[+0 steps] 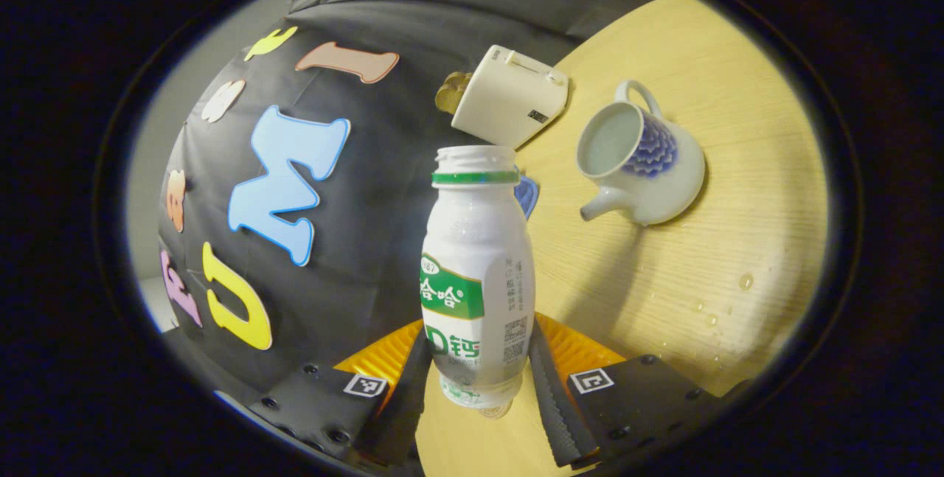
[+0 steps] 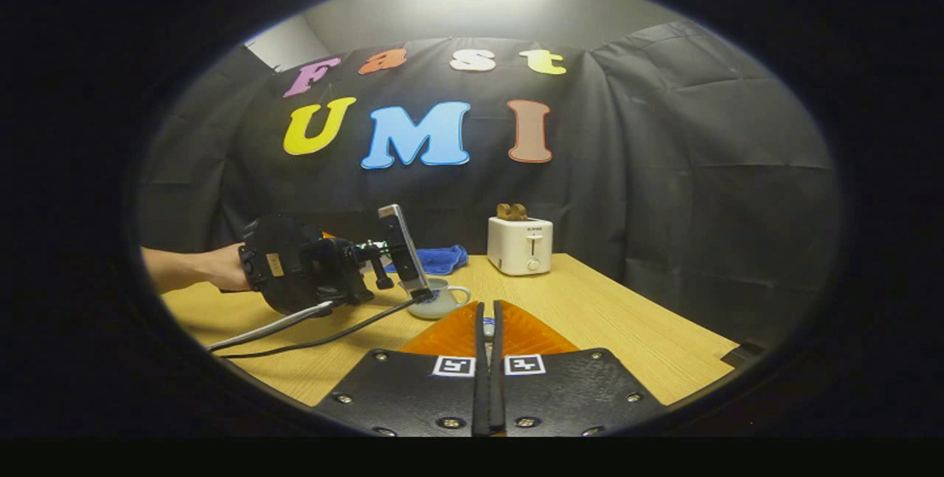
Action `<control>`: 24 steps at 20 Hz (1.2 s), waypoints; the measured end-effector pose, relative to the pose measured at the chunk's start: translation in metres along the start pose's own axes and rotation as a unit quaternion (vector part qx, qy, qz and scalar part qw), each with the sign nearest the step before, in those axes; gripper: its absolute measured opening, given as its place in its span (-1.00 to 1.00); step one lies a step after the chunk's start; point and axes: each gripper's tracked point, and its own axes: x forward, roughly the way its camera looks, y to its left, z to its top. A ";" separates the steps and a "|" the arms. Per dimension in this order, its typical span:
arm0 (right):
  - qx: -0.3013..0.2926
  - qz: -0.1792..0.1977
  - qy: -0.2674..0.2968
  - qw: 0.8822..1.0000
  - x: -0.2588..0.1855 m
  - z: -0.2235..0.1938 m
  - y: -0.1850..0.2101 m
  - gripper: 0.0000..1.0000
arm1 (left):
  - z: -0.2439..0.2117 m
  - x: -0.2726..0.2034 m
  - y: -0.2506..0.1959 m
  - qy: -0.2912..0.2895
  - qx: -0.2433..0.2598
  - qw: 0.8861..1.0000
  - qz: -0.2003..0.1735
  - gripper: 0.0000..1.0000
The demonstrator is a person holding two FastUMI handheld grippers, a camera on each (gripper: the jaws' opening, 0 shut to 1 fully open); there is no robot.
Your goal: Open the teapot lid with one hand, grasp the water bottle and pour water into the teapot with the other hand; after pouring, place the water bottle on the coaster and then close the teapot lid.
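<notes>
My left gripper (image 1: pixel 478 370) is shut on the lower part of a white water bottle (image 1: pixel 478 263) with a green label, a green neck ring and no cap. The left gripper view is rolled over, so the table stands up on its right side. The white teapot (image 1: pixel 640 160) with a blue pattern sits there with its mouth open, apart from the bottle. In the right gripper view, a hand holds the left gripper (image 2: pixel 306 270) just left of the teapot (image 2: pixel 440 301). My right gripper (image 2: pixel 487 312) hovers nearer, fingers pressed together on a small pale piece that looks like the teapot lid (image 2: pixel 487 327).
A white toaster (image 1: pixel 512 97) (image 2: pixel 520 245) with toast in it stands at the back of the wooden table (image 1: pixel 708 270). A blue cloth or mat (image 2: pixel 436 259) lies behind the teapot. Water drops (image 1: pixel 745 281) dot the wood. Cables (image 2: pixel 295 337) trail from the left gripper.
</notes>
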 end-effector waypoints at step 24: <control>0.008 -0.008 -0.015 1.000 -0.003 0.002 -0.011 -0.99 | 0.023 -0.011 -0.009 -0.012 0.211 0.977 0.023 0.63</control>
